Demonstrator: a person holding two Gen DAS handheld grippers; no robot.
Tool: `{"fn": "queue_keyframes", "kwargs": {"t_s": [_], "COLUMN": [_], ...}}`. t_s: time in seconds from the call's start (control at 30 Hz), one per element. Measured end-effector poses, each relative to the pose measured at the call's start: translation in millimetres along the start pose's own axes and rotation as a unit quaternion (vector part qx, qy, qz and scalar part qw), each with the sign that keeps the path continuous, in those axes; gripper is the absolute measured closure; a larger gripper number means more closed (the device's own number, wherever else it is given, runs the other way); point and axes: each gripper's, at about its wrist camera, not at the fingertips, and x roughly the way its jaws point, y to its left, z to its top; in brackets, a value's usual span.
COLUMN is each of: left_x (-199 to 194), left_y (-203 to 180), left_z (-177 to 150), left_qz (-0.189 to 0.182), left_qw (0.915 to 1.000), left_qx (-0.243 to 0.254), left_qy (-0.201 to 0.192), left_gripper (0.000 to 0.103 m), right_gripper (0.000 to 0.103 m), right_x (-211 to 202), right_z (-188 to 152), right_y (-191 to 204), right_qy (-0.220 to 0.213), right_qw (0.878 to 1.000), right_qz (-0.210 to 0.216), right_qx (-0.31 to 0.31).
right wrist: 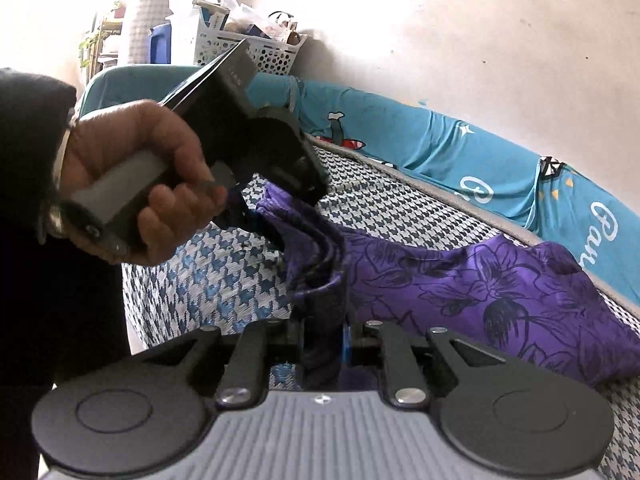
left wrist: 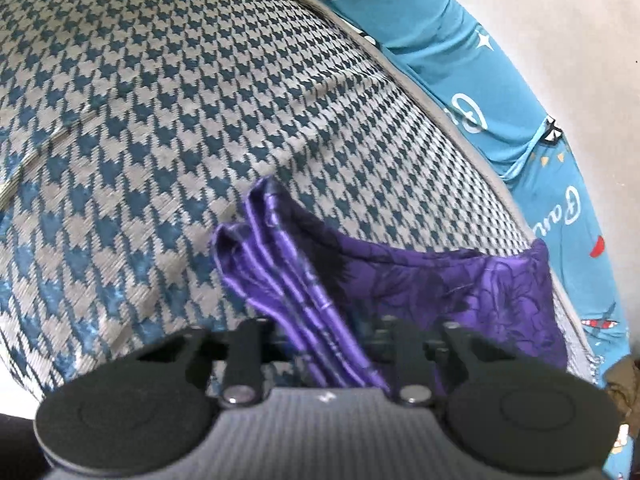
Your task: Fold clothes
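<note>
Two tongs grip one purple cloth (right wrist: 500, 280) on the bed (left wrist: 160, 120). My left tongs (left wrist: 332, 356) are clamped narrow on a bunch of pleated edges, which stand up between the fingers in the left wrist view. My right tongs (right wrist: 326, 352) are likewise narrow, pinching a dark gathered fold of the same cloth. No earlier picture is to hand, so I describe only the grips as they stand.

Position of the cloth: it lies on the houndstooth bed cover near the far edge, beside the teal sheet (right wrist: 440, 152) hung along the wall. The bulk spreads to the right of both tongs; the gathered end rises from the bed into the two grips. In the right wrist view the left hand (right wrist: 132, 176) holds its tool just above and behind the right tongs, so the two grips sit close together on the same gathered end, the left one higher.

Step in hand, as I judge it: both corners or edges are taken, and the cloth is about to be drawn out and laid over.

Advice for a clean fold: I would keep both grips firm, since the fabric looks glossy and may slip; draw the tongs apart to take out slack; lift enough that the body clears the cover; then lay edge on edge before letting go.
</note>
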Motion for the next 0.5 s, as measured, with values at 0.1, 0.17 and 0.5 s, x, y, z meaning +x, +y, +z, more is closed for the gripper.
{"fn": "queue_keyframes", "kwargs": {"t_s": [0.1,0.17,0.5], "left_x": [-0.7,-2.6,-15.6], "left_y": [-2.5,-4.7,-69.2], "left_z": [-3.0,-3.6,13.7], "left_qz": [0.000,-0.007,-0.048], "left_qw": [0.9999,0.9998,0.9971], "left_qx": [-0.001,-0.004,0.032], "left_qy": [-0.011,-0.016,-0.050], "left_gripper": [0.089,0.092,0.092], "right_gripper": [0.090,0.091,0.092], "right_x": [-2.0,-4.1,-22.9], "right_z": [1.3,2.3,14.4], "right_y": [-2.9,-5.6,-41.6], "right_qy": [-0.004,-0.007,-0.046], "right_qw": [1.000,1.000,0.998], "right_qz": [-0.004,-0.008,-0.050], "right_qx": [-0.004,-0.007,-0.012]}}
